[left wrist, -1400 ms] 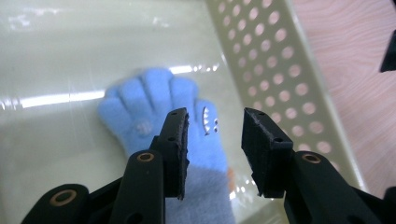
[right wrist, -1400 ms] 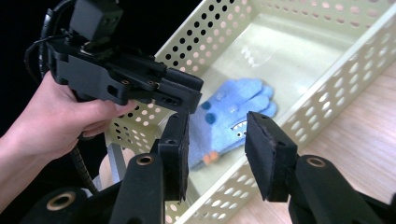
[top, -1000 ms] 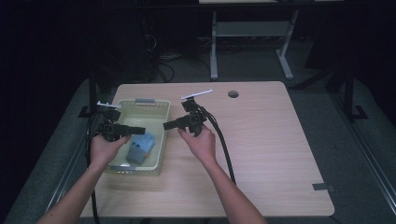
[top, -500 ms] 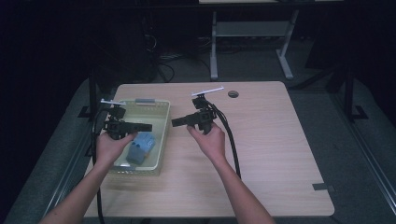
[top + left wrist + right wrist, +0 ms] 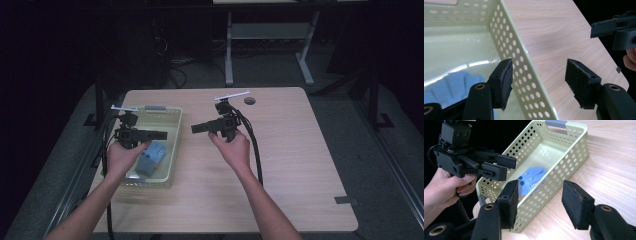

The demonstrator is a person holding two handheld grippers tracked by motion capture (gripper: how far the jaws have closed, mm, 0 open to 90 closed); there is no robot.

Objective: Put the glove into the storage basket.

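Fingers of both grippers, left and right, have just been opening, empty; blue soft toy in the basket looks light, squashy — pinch its middle.

Wooden table bearing pale perforated basket

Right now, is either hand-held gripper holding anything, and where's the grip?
Nothing is held. The left hand-held gripper and right hand-held gripper both have jaws that have just been opening, with nothing between them. The blue toy lies in the basket.
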